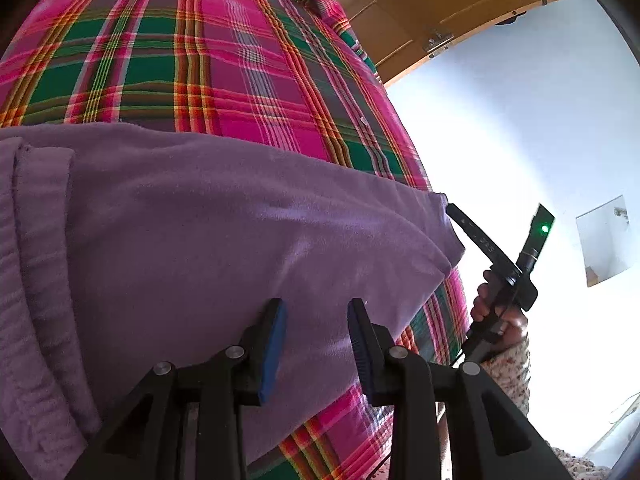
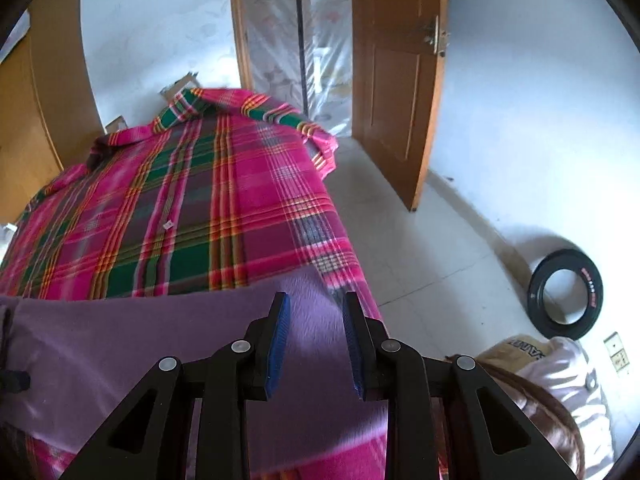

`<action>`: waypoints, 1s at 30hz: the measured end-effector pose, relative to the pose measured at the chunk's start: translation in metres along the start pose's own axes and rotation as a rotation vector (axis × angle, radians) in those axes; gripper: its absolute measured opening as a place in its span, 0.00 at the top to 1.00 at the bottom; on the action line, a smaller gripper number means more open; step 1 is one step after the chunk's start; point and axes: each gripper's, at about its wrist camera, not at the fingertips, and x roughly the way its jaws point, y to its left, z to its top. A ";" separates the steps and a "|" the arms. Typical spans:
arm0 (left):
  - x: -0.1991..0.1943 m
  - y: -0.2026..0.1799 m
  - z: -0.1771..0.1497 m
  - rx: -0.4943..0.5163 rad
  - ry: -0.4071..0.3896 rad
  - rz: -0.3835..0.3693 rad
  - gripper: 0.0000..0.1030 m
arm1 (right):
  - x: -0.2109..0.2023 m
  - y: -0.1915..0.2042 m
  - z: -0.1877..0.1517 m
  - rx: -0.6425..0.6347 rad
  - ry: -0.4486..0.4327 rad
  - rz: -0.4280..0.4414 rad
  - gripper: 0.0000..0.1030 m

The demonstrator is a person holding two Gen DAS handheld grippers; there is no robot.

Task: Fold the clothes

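Currently, item one: purple garment (image 1: 224, 232), a soft fleece-like piece lying flat on the plaid cloth (image 1: 168, 60) that covers the bed. Its long axis runs 9 to 3 o'clock across both wrist views; a seamed, layered edge sits at 9 o'clock in the left view, and a rounded free corner (image 1: 444, 216) ends at 3 o'clock, near the bed's side. Item two: left gripper (image 1: 318, 344), fingers moderately apart with nothing between them, poised over the garment's near hem; fabric lies directly ahead at 12 o'clock, whether touching cannot be told. Item three: right gripper (image 2: 316, 336), likewise parted and empty, over the garment's right-hand end; in the left view it appears at 3 o'clock, held in a hand (image 1: 496, 316), just beside the free corner. Judgement: the right gripper is nearer that corner, the left nearer the hem's middle, so a fold across the long axis would likely start from the right end. Item four, room: open plaid stretches toward 12 o'clock, well beyond the garment; the bed edge drops off at 3 o'clock to pale floor (image 2: 432, 248), with a door (image 2: 396, 80) at 1 o'clock and a tyre (image 2: 566, 294) at 3 o'clock, both well apart.
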 end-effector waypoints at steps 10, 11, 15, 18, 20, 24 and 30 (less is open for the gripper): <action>0.010 -0.001 0.007 -0.009 0.006 -0.018 0.68 | 0.017 0.011 0.005 -0.067 0.036 0.034 0.88; 0.009 -0.001 0.007 -0.008 0.006 -0.018 0.68 | 0.016 0.012 0.005 -0.074 0.029 0.030 0.90; 0.008 -0.001 0.006 -0.003 0.005 -0.016 0.68 | 0.009 0.012 0.009 -0.089 -0.013 -0.025 0.92; 0.008 -0.001 0.005 0.002 0.003 -0.016 0.68 | 0.017 0.013 0.013 -0.085 0.005 -0.042 0.91; 0.006 0.000 0.003 0.001 0.001 -0.017 0.68 | 0.025 0.013 0.013 -0.087 0.043 -0.042 0.91; 0.006 0.001 0.001 -0.001 -0.003 -0.018 0.68 | 0.023 0.007 0.013 -0.069 0.056 -0.028 0.87; 0.007 0.000 0.002 -0.001 -0.007 -0.013 0.68 | -0.003 -0.018 0.005 0.038 0.037 0.010 0.80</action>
